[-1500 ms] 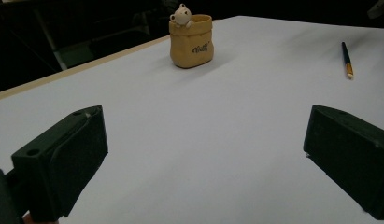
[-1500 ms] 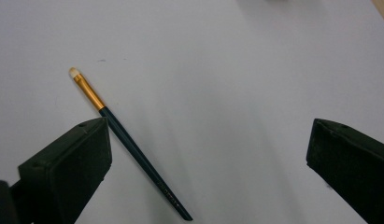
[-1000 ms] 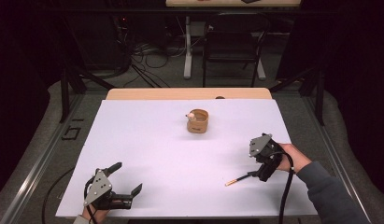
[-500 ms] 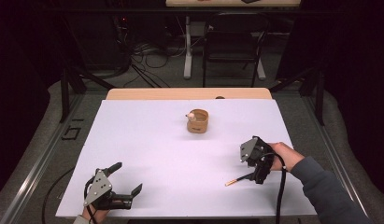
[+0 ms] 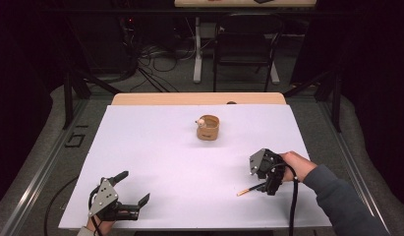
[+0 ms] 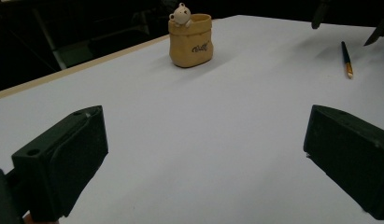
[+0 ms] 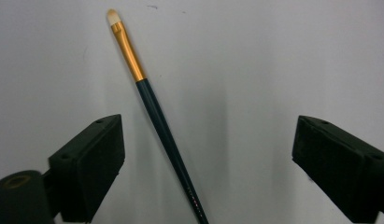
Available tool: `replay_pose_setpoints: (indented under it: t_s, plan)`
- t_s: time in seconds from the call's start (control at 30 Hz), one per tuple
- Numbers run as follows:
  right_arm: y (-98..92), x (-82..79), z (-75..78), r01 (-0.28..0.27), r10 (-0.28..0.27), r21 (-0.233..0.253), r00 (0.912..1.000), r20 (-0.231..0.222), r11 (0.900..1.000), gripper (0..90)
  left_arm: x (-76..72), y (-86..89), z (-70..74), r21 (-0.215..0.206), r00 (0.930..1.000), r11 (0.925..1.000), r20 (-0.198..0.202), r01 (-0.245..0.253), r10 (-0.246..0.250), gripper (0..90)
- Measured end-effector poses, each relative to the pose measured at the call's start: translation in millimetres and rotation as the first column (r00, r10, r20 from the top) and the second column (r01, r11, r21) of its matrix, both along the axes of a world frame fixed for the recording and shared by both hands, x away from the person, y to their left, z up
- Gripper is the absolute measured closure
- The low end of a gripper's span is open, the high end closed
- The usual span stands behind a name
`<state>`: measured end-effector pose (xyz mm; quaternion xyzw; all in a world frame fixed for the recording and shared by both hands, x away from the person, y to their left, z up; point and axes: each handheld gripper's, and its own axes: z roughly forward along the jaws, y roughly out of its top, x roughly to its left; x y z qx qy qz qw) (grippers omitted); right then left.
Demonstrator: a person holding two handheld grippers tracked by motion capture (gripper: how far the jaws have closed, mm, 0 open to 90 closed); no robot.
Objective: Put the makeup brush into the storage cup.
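Right claw (image 7: 206,154) wide open, empty, above paintbrush (image 7: 154,112) lying near tabletop's (image 5: 155,147) right front corner. Center jaws across the dark handle, then close. Left claw (image 5: 133,189) open, empty, idle.

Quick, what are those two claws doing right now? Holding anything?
Left claw: open, holding nothing, low over the table's near edge.
Right claw: open, empty, jaws either side of the paintbrush lying on the table.

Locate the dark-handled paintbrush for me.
The dark-handled paintbrush with gold ferrule lies flat on the white table's right front, beneath the open right claw.
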<state>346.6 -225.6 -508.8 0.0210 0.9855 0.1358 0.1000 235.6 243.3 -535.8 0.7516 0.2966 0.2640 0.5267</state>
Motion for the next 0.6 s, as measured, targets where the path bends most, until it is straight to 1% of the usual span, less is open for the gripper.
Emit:
replay_pose_setpoints:
  t_s: [0.07, 0.1, 0.13, 0.23, 0.27, 0.3, 0.33, 0.37, 0.4, 0.47, 0.5, 0.6]
  plan:
    - [0.2, -0.9, -1.2, 0.002, -0.002, 0.003, 1.0000, 0.000, 1.000, 15.1, 0.0, 0.2, 0.1, -0.003, 1.0000, 1.0000, 0.000, 0.000, 0.000, 0.0]
    - [0.9, -1.4, -2.6, -0.001, 0.001, -0.005, 1.0000, 0.002, 1.000, 18.1, 0.1, 0.6, 0.2, -0.008, 1.0000, 1.0000, -0.001, 0.000, 0.000, 0.0]
    - [0.9, -1.4, -2.6, -0.001, 0.001, -0.005, 1.0000, 0.002, 1.000, 18.1, 0.3, 1.0, 0.2, -0.009, 1.0000, 1.0000, -0.001, -0.001, 0.001, 0.0]
    - [1.7, -2.2, -3.3, 0.001, -0.001, 0.000, 1.0000, 0.002, 1.000, 22.3, 0.2, 1.3, 0.3, -0.009, 1.0000, 0.9999, -0.001, -0.004, 0.004, 0.0]
    - [1.8, -2.9, -3.3, -0.006, 0.006, -0.001, 1.0000, -0.003, 1.000, 26.5, 0.5, 1.1, 0.3, -0.007, 1.0000, 1.0000, -0.001, -0.001, 0.001, 0.0]
    - [1.9, -3.4, -4.2, -0.008, 0.008, 0.006, 1.0000, -0.005, 1.000, 27.9, 0.3, 0.8, 0.2, -0.008, 1.0000, 1.0000, -0.003, -0.002, 0.002, 0.0]
    - [2.4, -3.3, -1.8, -0.012, 0.011, -0.028, 0.9997, -0.023, 1.000, 29.9, 0.4, 0.7, 0.1, -0.007, 1.0000, 1.0000, -0.003, -0.001, 0.001, 0.0]
    - [2.5, -3.8, -1.3, -0.013, 0.012, -0.039, 0.9993, -0.037, 0.999, 31.8, 0.5, 0.9, 0.1, -0.007, 1.0000, 1.0000, -0.002, -0.001, 0.001, 0.0]
    - [2.6, -4.4, -4.5, -0.023, 0.023, -0.002, 0.9996, -0.019, 1.000, 33.5, 0.5, 1.0, 0.1, -0.007, 1.0000, 1.0000, -0.002, -0.002, 0.002, 0.0]
    - [3.3, -5.1, -4.9, -0.034, 0.034, -0.012, 0.9989, -0.032, 0.999, 38.3, 0.6, 1.1, 0.1, -0.008, 1.0000, 1.0000, -0.003, -0.004, 0.004, 0.0]
    - [4.0, -4.8, -5.7, -0.048, 0.048, -0.014, 0.9982, -0.035, 0.999, 39.9, 0.7, 1.1, 0.1, -0.008, 1.0000, 1.0000, -0.004, -0.004, 0.004, 0.0]
    - [5.4, -6.6, -7.7, -0.058, 0.057, -0.026, 0.9971, -0.051, 0.998, 46.1, 0.7, 1.2, 0.0, -0.010, 1.0000, 1.0000, -0.005, 0.000, 0.000, 0.0]
